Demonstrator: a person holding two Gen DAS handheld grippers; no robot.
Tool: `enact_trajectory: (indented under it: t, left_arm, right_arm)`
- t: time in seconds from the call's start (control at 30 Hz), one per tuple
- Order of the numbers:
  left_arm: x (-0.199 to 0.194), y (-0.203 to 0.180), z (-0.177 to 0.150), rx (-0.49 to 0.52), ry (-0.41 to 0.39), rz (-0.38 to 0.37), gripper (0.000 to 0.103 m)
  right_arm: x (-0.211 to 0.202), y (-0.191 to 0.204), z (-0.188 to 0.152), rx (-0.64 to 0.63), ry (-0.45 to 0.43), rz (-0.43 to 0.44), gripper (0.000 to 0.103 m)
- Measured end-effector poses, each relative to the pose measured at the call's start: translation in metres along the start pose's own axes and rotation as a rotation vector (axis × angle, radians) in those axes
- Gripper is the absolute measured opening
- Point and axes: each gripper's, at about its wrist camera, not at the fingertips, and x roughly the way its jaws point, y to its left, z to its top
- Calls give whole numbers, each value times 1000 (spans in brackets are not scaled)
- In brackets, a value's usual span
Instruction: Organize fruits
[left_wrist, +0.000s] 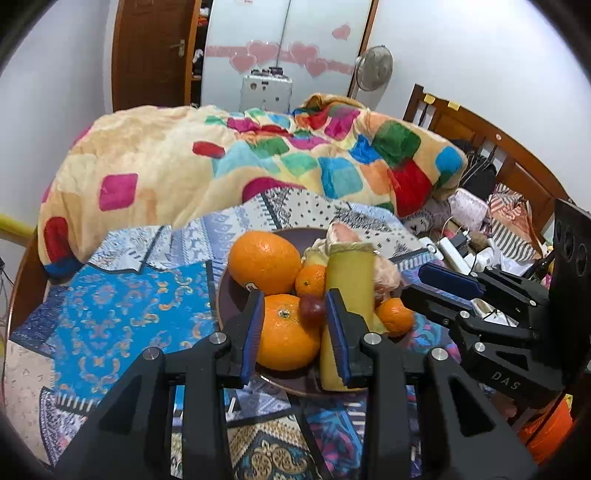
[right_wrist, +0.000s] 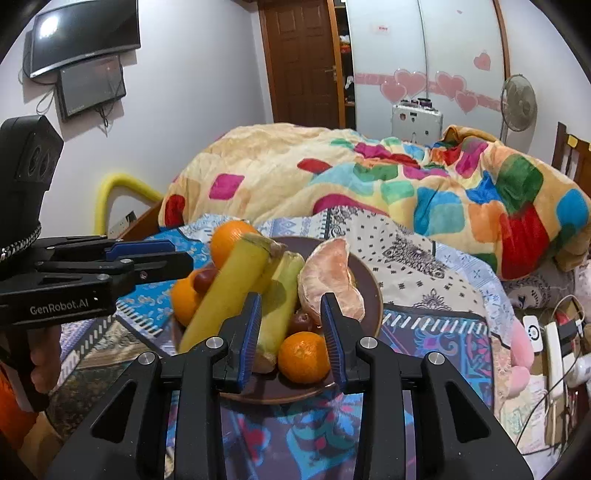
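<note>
Fruit looks all piled on the plate (right_wrist: 371, 291) ahead of both claws, left gripper (left_wrist: 295, 325) and right gripper (right_wrist: 291, 328) slightly apart, holding nothing; little left.

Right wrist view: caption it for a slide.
Open right tool poised over a dark round plate holding small orange mandarin, peeled pomelo segment, yellow-green stalks.

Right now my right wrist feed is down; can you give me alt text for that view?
The right gripper, fingers open and holding nothing, hangs over a brown plate of fruit on a patterned bedspread: a small orange between the fingers, yellow-green stalks, a peeled citrus segment. The left gripper reaches in from the left.
</note>
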Motion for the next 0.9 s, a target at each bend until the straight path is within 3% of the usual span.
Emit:
enact_trajectory:
  t: [0.2,0.47,0.67,0.9]
  left_arm:
    - [-62,-15,-6,23,-116,36,34]
    - [-158,-45,-37,59,-309,92,35]
    - [-223,-69,-70,100,-471,151,55]
    - [-274,-83,-97,106,-560,169,70]
  right_arm:
    - [-50,11,7,-10,-87,-25,30]
    - [-151,40,2,-7,-281,-60,34]
    - [-212,65,-13,6,-408,-56,38]
    - [-250,96,-32,-24,-502,-118,60]
